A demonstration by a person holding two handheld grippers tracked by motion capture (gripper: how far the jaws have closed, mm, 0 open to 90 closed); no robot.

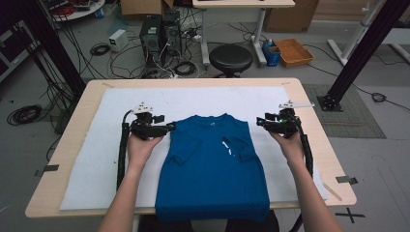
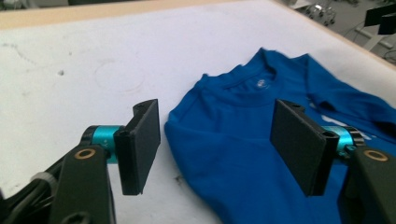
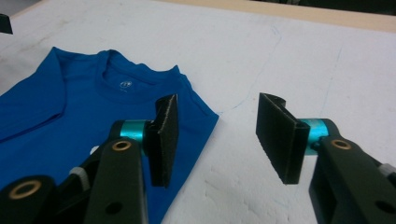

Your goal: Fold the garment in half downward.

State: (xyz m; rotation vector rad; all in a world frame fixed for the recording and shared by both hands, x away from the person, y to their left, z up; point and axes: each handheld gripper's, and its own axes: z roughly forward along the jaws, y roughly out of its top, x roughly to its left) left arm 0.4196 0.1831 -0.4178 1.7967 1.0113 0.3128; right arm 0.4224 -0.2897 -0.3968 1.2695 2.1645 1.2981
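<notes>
A: Start at the left tool [image 1: 170,127]. Where does it stand?

B: At the shirt's left shoulder corner. In the left gripper view its black jaws stand apart with nothing pressed between them; one hangs over the white felt sheet [image 2: 70,70], the other over blue cloth, so the shoulder edge runs up between them.

A: And the right tool [image 1: 260,122]?

B: The mirror of it. Its jaws are parted too, gripping nothing. In the right gripper view one jaw sits over the right shoulder corner and the other over bare sheet, with the cloth's edge just inside the gap.

A: So where does the garment lie from each?

B: The blue short-sleeved cotton T-shirt [image 1: 212,169] lies flat between the two tools, inward from each. The collar [image 1: 210,119] points away from the person, the hem hangs at the near edge of the pale wooden table [image 1: 309,104], and both sleeves are folded in over the chest. Its long axis runs from collar to hem, straight toward the person.

A: Which hand is nearer?

B: Neither; each is at its own corner. I judge the pinch needs both to go down and inward.
</notes>
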